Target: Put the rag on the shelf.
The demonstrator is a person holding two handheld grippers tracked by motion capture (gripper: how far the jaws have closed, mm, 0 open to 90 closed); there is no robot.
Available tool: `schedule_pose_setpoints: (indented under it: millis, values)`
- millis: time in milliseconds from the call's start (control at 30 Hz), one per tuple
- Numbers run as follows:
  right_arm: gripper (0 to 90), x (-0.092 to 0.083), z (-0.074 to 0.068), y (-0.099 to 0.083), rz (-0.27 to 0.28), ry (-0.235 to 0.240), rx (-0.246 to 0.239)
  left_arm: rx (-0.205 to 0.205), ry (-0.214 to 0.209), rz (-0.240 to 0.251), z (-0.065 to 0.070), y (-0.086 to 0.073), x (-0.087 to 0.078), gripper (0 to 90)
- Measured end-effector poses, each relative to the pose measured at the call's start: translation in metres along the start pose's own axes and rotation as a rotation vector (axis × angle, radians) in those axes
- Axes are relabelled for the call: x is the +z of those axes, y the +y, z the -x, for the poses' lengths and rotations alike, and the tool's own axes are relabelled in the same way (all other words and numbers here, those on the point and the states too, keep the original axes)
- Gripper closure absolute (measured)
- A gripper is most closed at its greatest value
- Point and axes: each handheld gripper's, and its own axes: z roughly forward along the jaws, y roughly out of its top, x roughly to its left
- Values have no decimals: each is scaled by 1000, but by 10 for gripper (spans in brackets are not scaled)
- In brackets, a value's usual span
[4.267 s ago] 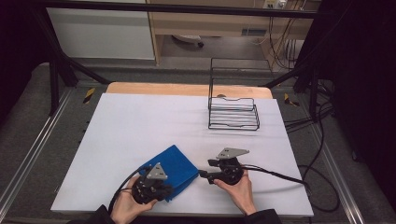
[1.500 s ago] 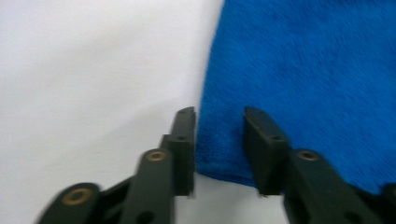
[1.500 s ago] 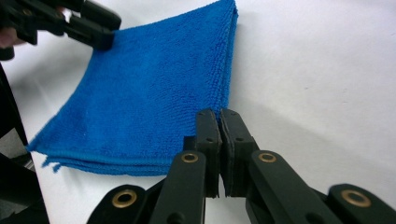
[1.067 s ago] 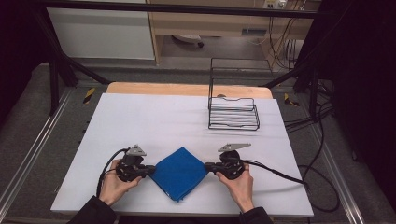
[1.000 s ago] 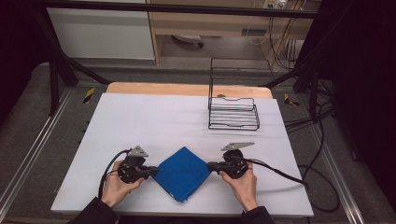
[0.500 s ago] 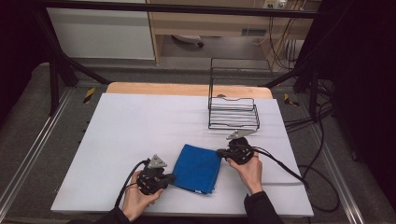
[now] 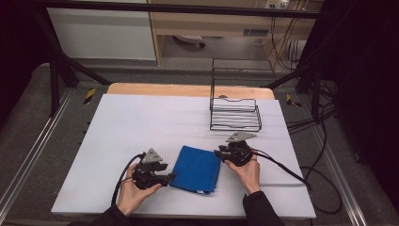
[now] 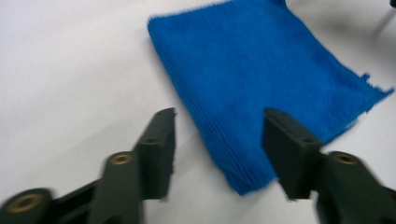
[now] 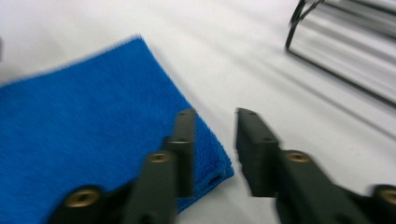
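Cloth [image 7: 196,168] flat, between parted fingers [image 8: 159,144] (unheld)

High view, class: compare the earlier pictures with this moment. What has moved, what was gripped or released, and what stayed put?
The blue cloth, earlier spread as a diamond between the grippers, now lies folded into a narrower rectangle. Both the left gripper and right gripper have just been opening and have let the cloth go; their pads no longer press on it. The wire rack and the white table cover stayed as they were.
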Motion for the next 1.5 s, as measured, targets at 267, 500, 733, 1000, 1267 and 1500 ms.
schedule_pose_setpoints:
  millis: [267,500,733,1000,1267,1500]
  values:
    - [267,-27,-2,-12,81,33,77,6,55,-11,-27,37,24,241]
    - [163,-32,5,-29,67,20,116,-9,92,-13,-36,60,54,282]
    - [167,-30,4,-31,60,23,119,-63,46,-71,-42,63,78,490]
    - [164,-28,4,-31,60,22,128,-29,30,-87,-36,59,87,673]
    - [127,-24,6,-29,66,19,149,-21,28,-85,-32,57,86,828]
    - [180,-15,10,-23,50,-43,176,-20,28,-67,-32,54,87,840]
